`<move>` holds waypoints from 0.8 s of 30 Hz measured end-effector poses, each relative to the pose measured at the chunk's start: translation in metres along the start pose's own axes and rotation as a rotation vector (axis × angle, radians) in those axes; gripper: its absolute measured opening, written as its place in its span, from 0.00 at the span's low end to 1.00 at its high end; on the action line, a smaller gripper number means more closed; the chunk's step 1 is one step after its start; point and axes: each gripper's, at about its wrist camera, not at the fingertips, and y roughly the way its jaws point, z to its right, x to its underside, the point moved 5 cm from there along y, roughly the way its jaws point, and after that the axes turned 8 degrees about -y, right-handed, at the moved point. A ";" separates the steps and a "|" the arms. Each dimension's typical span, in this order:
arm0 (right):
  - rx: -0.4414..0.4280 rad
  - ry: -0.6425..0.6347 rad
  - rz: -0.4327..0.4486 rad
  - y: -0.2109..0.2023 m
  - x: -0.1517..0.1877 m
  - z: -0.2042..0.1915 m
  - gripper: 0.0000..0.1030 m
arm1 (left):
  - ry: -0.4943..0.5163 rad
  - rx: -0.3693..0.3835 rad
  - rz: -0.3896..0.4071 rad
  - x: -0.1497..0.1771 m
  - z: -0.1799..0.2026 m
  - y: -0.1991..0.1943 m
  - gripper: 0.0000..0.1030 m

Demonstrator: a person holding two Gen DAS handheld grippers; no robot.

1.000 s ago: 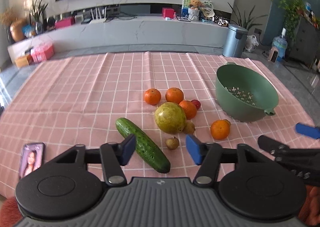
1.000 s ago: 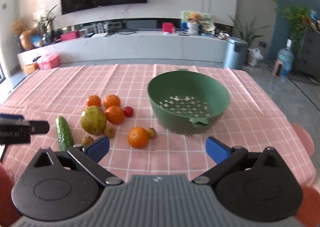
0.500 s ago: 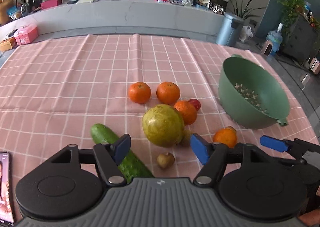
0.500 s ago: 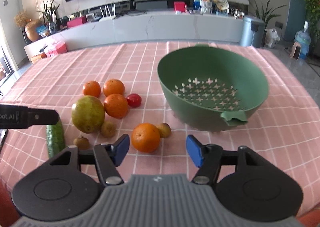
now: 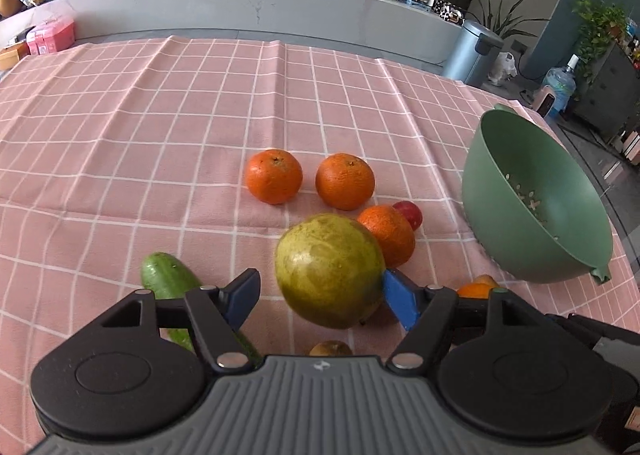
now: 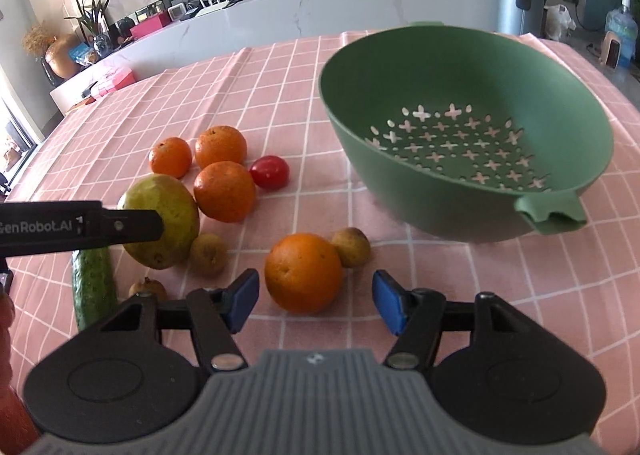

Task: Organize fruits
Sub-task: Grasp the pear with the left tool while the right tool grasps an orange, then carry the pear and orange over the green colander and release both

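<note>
A big green-yellow fruit (image 5: 330, 271) lies on the pink checked cloth (image 5: 160, 135) between the fingers of my left gripper (image 5: 322, 299). Its jaws are opening: the right pad sits at the fruit's edge, the left pad stands clear. My right gripper (image 6: 316, 302) is open just short of a lone orange (image 6: 303, 273), its pads apart from the orange. Three oranges (image 5: 345, 181) and a cherry tomato (image 5: 409, 213) lie beyond the big fruit. A green colander (image 6: 440, 191) stands tilted at the right with nothing in it. A cucumber (image 5: 168, 279) lies left of the big fruit.
Small brown fruits (image 6: 351, 247) lie beside the lone orange and near the big fruit (image 6: 164, 219). A finger of my left gripper (image 6: 120, 226) crosses the right wrist view from the left. A white counter (image 5: 280, 3) and a metal bin (image 5: 474, 51) stand beyond the table.
Both grippers came down and forward to the fruit. The left jaws widened around the big fruit. The right jaws narrowed from wide open to a little more than the orange's width.
</note>
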 end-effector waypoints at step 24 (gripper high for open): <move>-0.020 -0.091 0.089 -0.047 -0.006 -0.003 0.38 | 0.004 0.024 0.063 0.006 0.021 -0.038 0.72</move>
